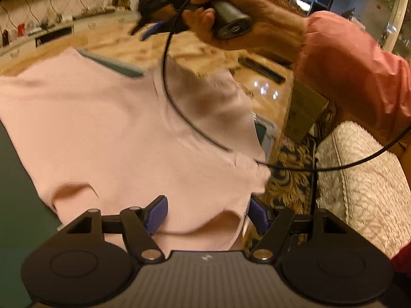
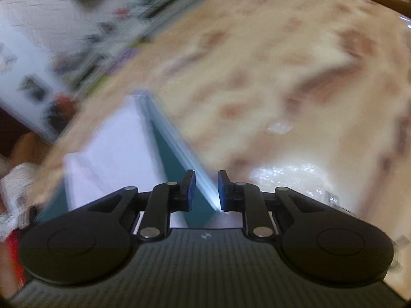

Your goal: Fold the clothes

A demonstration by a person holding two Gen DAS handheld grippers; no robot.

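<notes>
A pale pink garment lies spread over a teal board on a marble table. My left gripper is open, its blue pads wide apart just above the garment's near edge. The right gripper shows in the left wrist view at the far side, held in a hand; its state is hidden there. In the right wrist view, heavily blurred, my right gripper stands open with a narrow gap, empty, over the teal board's edge and the pale garment.
A black cable loops across the garment. A dark remote-like bar lies on the table at the right. A cardboard box, patterned carpet and a lace-covered sofa lie beyond the table's right edge.
</notes>
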